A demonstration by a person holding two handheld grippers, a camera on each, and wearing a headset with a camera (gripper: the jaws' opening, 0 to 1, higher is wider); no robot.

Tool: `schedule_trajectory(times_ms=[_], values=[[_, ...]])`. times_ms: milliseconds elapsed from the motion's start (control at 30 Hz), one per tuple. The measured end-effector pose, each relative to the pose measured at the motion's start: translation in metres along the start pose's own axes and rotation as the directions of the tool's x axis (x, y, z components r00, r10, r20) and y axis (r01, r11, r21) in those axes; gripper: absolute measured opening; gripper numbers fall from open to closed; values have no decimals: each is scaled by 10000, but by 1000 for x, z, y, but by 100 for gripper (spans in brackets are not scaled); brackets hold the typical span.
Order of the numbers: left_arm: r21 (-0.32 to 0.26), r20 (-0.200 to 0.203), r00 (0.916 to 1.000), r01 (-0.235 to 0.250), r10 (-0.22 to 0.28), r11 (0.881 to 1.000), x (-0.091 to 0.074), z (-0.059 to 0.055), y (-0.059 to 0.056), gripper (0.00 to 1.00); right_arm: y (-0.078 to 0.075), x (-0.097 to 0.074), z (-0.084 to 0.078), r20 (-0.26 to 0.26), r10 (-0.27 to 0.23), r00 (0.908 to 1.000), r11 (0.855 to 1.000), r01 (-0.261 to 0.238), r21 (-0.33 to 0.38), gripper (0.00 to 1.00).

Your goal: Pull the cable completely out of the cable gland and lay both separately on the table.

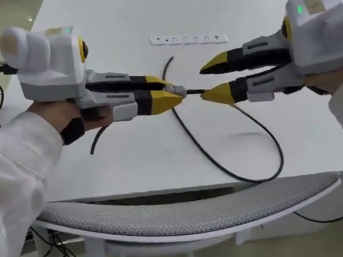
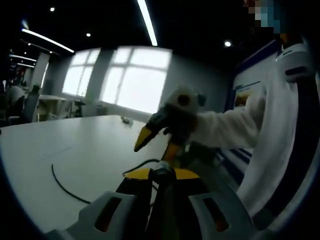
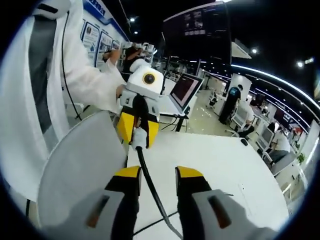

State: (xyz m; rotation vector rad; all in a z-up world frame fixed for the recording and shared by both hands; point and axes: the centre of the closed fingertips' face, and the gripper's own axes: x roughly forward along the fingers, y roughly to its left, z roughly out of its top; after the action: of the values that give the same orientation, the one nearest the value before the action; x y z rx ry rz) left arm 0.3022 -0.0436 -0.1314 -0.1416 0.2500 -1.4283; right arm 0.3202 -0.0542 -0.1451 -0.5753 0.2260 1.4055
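My left gripper (image 1: 174, 93) is shut on a small grey cable gland (image 1: 179, 91), held level above the white table (image 1: 132, 160). A thin black cable (image 1: 221, 166) comes out of the gland's tip, droops to the table, loops near the front edge and runs back. My right gripper (image 1: 206, 83) faces the gland with its jaws apart; the cable passes between them, close to the lower one. In the right gripper view the cable (image 3: 150, 187) runs between the spread yellow tips (image 3: 157, 175) up to the gland (image 3: 140, 138). The left gripper view shows the gland (image 2: 161, 171) and the right gripper (image 2: 152, 150).
A white power strip (image 1: 189, 39) lies at the back of the table. A grey mesh chair back (image 1: 189, 212) stands against the front edge. Another stretch of cable (image 1: 98, 139) lies below my left gripper. A laptop (image 3: 184, 90) stands on a far desk.
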Motion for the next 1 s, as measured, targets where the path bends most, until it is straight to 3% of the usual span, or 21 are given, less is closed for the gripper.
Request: schedule_trajectory(times_ms=[67,167,300,433,533,1000], values=[[55,37,10000,-74,73,10000,0,0,2,16,5,8,-2,-220,563,9982,9978,-570,-340,26],[-107,128,9993,-337,339,9994,-1,0,3,16,5,15,-1,-121,732,9972,9970,-735,-260,24],[50,-178,9990,-412,413,9991,-3,-6,5,16,16,24,-3,-117,1464,9891,9880,-1468,-473,23],[-32,-168,9987,-482,482,9988,-3,-7,8,16,19,31,-11,-326,1716,9846,9832,-1732,-573,19],[-50,-179,9987,-476,475,9989,-2,-7,13,16,16,32,-22,-337,1826,9826,9812,-1843,-572,6],[-255,-120,9958,-909,907,9955,4,-5,30,16,5,29,-26,31,1928,9812,9808,-1926,-318,2]])
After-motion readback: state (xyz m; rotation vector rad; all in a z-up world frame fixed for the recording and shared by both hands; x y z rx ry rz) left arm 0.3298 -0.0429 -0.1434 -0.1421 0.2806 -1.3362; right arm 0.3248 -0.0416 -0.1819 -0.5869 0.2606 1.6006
